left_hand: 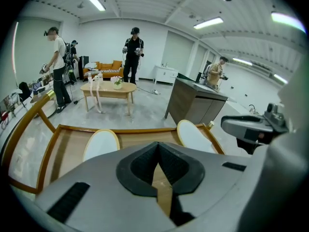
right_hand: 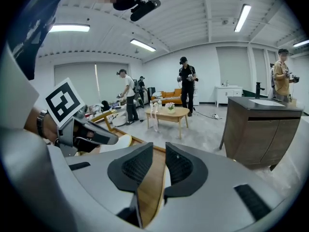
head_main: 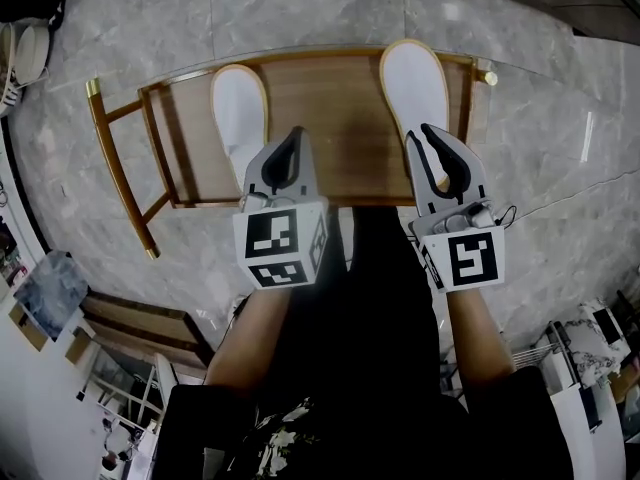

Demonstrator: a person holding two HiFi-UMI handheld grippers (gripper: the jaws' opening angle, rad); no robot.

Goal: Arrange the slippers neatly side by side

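Grey marble floor lies under a low wooden rack. On its shelf I see two white slippers, well apart: the left slipper and the right slipper. My left gripper hovers at the left slipper's near end, jaws closed on nothing. My right gripper is over the right slipper's near end, jaws narrowly apart.
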